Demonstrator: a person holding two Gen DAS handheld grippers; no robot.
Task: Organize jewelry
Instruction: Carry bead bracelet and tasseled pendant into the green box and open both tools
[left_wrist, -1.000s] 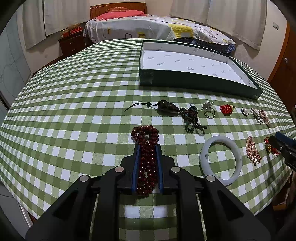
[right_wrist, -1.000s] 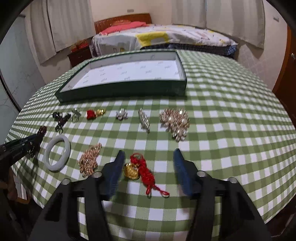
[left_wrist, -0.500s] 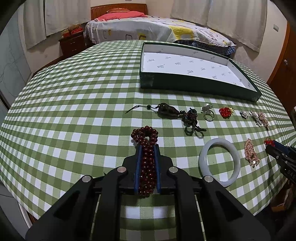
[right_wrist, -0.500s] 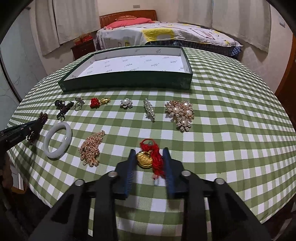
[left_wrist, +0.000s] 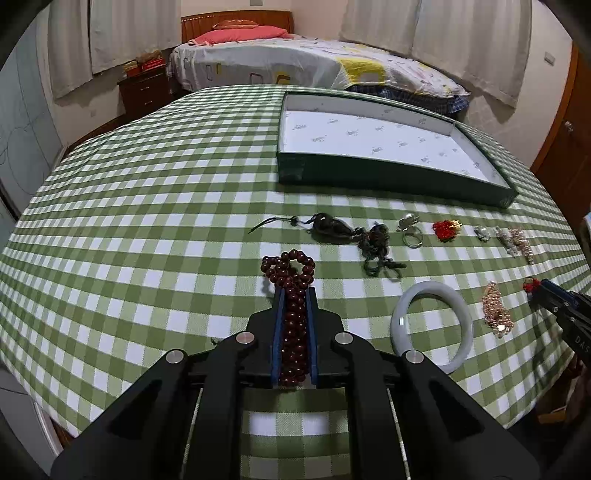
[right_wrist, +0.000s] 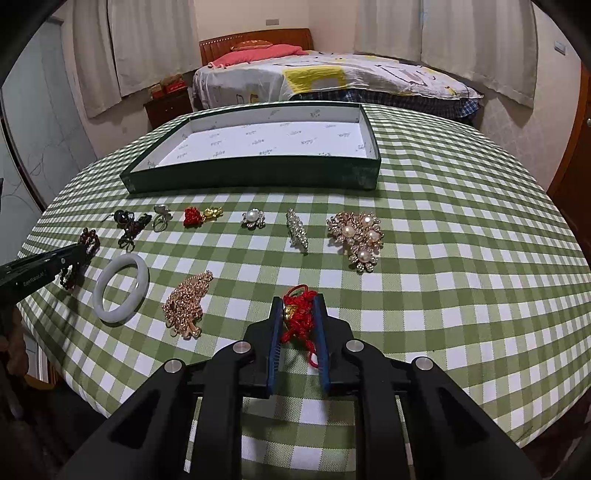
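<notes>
A dark red bead bracelet (left_wrist: 291, 266) lies on the green checked tablecloth, and my left gripper (left_wrist: 295, 295) is shut on its strands, with a loop of beads sticking out past the fingertips. My right gripper (right_wrist: 298, 301) is closing on a red knotted cord charm with a gold bell (right_wrist: 301, 317); the pads press it from both sides. The open green tray with a white lining (right_wrist: 251, 177) stands behind the jewelry, with nothing in it. In the left wrist view the right gripper (left_wrist: 543, 291) shows at the right edge.
Between the grippers lie a white bangle (right_wrist: 114, 317) and a gold brooch (right_wrist: 186, 306). In a row before the tray: dark cord pendant (right_wrist: 129, 225), ring (right_wrist: 160, 218), red-and-gold charm (right_wrist: 199, 216), small pearl brooch (right_wrist: 253, 219), crystal bar (right_wrist: 297, 230), large pearl brooch (right_wrist: 358, 236). A bed stands behind.
The right gripper's jaws have come together from wide apart onto the red cord charm. The left gripper has tightened slightly on the beads. Neither hand has shifted.
</notes>
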